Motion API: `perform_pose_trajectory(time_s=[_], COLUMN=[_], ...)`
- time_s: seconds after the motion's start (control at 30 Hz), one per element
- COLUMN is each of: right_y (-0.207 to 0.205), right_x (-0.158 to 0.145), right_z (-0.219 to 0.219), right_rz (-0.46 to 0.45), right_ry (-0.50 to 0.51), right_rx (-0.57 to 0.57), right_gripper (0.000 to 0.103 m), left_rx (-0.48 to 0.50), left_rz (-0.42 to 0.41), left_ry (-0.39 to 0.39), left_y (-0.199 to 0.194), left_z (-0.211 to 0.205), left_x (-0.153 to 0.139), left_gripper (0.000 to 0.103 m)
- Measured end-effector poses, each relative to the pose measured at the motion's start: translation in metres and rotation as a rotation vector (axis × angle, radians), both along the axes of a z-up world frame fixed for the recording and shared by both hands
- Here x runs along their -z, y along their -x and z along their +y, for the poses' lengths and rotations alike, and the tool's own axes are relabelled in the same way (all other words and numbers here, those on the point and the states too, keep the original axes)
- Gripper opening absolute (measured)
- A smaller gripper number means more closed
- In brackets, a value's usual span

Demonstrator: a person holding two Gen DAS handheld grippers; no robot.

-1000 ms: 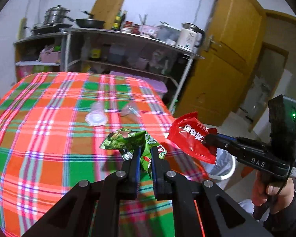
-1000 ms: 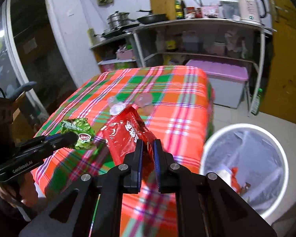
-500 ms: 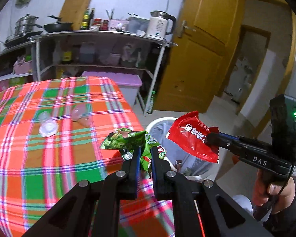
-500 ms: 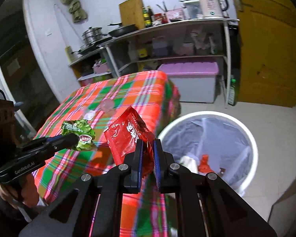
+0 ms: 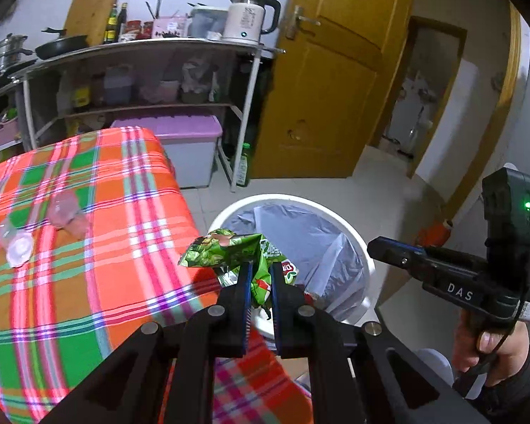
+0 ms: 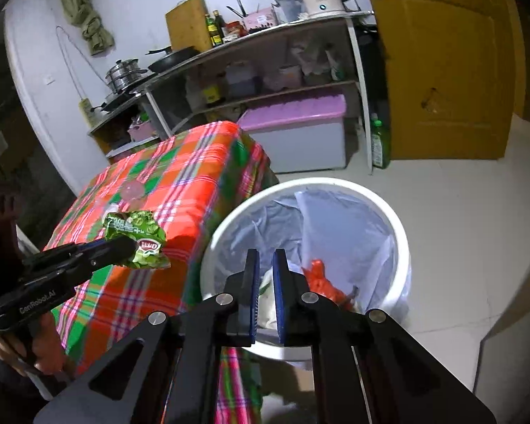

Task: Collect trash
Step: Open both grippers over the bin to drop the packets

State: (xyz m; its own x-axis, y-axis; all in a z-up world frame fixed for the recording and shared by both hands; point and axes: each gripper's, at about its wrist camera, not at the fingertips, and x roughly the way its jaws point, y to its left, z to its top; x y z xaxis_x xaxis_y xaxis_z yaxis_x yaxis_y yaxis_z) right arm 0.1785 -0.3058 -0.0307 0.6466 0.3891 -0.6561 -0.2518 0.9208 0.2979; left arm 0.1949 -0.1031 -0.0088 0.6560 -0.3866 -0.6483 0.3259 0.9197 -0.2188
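Observation:
My left gripper (image 5: 260, 268) is shut on a crumpled green snack wrapper (image 5: 229, 254), held over the table's corner beside the white lined bin (image 5: 282, 199). In the right wrist view the same green wrapper (image 6: 137, 233) sticks out of the left gripper (image 6: 123, 245), left of the bin (image 6: 335, 183). My right gripper (image 6: 266, 258) hangs over the bin's mouth. Its jaws are closing, a narrow gap still shows and nothing is between them. A red wrapper (image 6: 321, 279) lies inside the bin among other rubbish. The right gripper (image 5: 374, 247) also shows bare-tipped in the left wrist view.
The table with the orange-green plaid cloth (image 5: 88, 247) carries two clear plastic cups (image 5: 17, 247) (image 5: 67, 208). Behind stand a metal shelf rack (image 5: 141, 49), a purple-lidded box (image 5: 180, 130), a green bottle (image 6: 380, 141) and a yellow door (image 5: 328, 88).
Both grippers swung right from above the table to the bin. The red wrapper left the right gripper and now lies in the bin. The left still grips the green wrapper.

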Motion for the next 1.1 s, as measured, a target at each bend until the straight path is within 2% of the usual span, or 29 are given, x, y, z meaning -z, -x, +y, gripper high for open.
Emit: perform_pose_trajectory(time_s=[0.37,0.4,0.53,0.6,0.9,1.1], right_y=[-0.004,-0.004,-0.005,-0.005,0.003,0.014], right_x=[0.011,0.012,0.016,0.017,0.008,-0.009], right_z=[-0.015,-0.015,-0.018,-0.020,-0.015,0.000], right_rz=[0.022,0.026,0.038,0.041,0.020,-0.015], right_ry=[-0.022,-0.023,-0.023,-0.026,-0.035,-0.040], right_rx=[0.017,0.018,0.022,0.024,0.017,-0.007], right_gripper=[0.008,0.008,0.008,0.008,0.008,0.012], left_rx=[0.029,0.029,0.035,0.029,0.009,-0.026], left_rz=[0.103,0.115,0.157,0.166,0.095,0.028], left_ry=[-0.022,-0.023,0.010,0.015,0.067,0.064], left_y=[-0.033,-0.036,-0.046,-0.047,-0.028,-0.002], left_z=[-0.028,-0.030,-0.029,-0.028,-0.010,0.008], left_x=[0.028,0.031,0.043,0.044,0.020,0.001], left_gripper=[0.011,0.013,0.041,0.042,0.042,0.041])
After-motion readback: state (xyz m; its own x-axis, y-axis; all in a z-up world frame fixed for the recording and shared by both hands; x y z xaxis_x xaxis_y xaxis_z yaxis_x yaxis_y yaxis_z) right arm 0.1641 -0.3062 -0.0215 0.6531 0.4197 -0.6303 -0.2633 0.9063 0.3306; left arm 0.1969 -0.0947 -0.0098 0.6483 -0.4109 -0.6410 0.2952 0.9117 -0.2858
